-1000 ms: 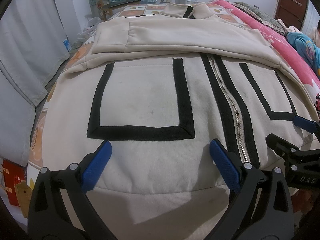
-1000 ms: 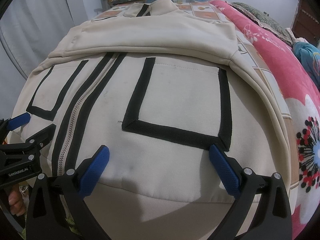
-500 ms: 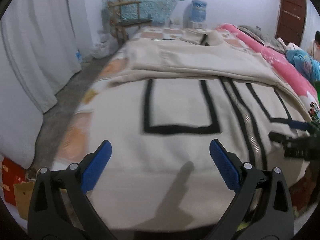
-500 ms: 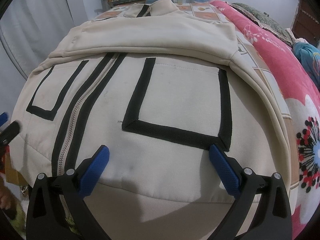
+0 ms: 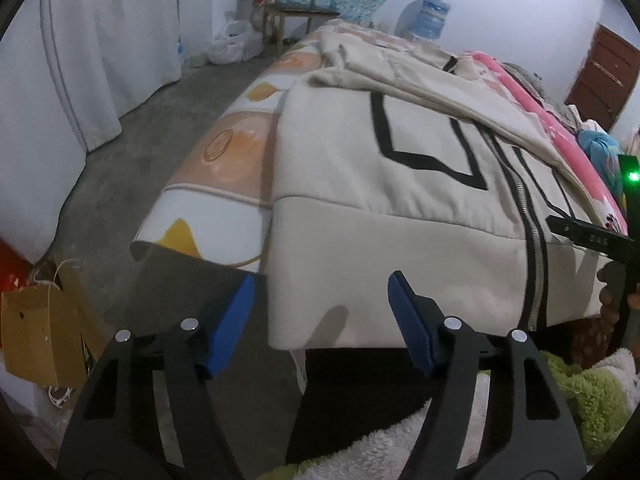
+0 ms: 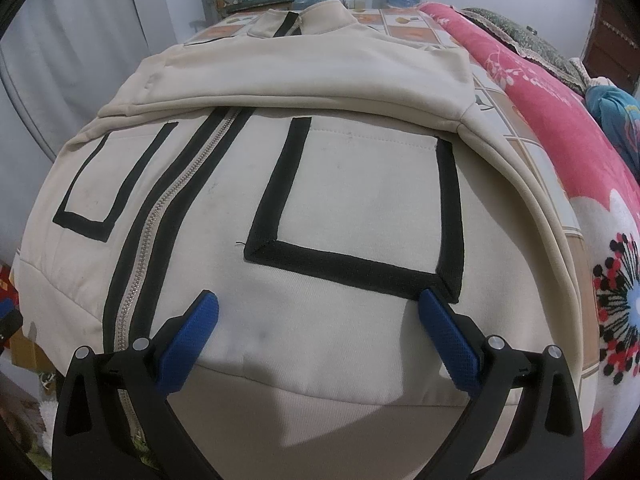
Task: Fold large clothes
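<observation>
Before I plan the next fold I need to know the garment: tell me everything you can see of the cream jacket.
The cream jacket looks like soft fleece, front up on the bed, collar at the far end. A closed metal zipper between black stripes runs down its middle, with a black-edged patch pocket on each side. Both sleeves are folded across the chest. The plain hem band hangs over the near edge of the bed. Neither gripper grips it; the left gripper, jaws just closing, straddles the hem's corner.

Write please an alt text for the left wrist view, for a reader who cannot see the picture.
A cream zip-up jacket with black trim lies flat on a bed with a patterned sheet, its hem hanging over the near edge. The left tool, with blue pads, is open at the hem's left corner, its jaws having just been closing, not yet pressing the cloth. A brown paper bag stands on the grey floor.
</observation>
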The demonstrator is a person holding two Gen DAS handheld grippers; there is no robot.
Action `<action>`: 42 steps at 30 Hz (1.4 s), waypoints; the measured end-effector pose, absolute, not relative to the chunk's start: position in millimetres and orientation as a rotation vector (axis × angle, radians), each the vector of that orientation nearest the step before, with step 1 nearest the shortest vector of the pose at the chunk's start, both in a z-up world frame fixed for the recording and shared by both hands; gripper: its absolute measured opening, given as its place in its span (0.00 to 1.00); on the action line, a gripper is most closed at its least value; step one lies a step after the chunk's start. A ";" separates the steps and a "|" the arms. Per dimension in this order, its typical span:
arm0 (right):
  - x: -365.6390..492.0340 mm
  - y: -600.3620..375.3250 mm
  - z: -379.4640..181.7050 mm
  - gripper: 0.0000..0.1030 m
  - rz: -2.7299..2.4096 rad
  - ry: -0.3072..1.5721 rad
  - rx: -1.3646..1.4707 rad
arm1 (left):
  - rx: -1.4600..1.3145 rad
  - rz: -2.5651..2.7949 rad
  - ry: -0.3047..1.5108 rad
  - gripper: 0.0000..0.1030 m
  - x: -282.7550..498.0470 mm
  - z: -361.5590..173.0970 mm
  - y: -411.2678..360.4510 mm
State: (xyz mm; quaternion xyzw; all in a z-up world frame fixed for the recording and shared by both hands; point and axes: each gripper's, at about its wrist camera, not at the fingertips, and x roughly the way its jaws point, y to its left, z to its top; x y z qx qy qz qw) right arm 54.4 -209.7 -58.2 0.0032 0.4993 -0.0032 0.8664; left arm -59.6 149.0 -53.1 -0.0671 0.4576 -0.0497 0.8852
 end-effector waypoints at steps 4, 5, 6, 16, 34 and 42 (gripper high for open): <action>53.9 -209.4 -57.9 0.94 -0.008 1.042 0.008 | -0.225 -0.152 1.013 0.63 -56.2 -67.1 159.5; 53.6 -209.4 -57.8 0.94 -0.008 1.041 0.008 | -0.267 -0.177 1.038 0.63 -53.5 -73.6 161.7; 53.4 -209.5 -57.7 0.94 -0.008 1.041 0.007 | -0.294 -0.189 1.053 0.63 -51.7 -78.0 163.1; 52.6 -209.2 -57.7 0.94 -0.009 1.039 0.009 | -0.343 -0.292 0.988 0.50 -64.4 -59.4 160.4; 50.6 -209.0 -57.8 0.94 -0.007 1.027 0.010 | -0.161 -0.167 0.971 0.15 -52.0 -46.1 141.9; 46.8 -213.3 -56.4 0.94 0.037 1.025 0.002 | 0.002 -0.103 0.969 0.09 -55.2 -42.7 125.1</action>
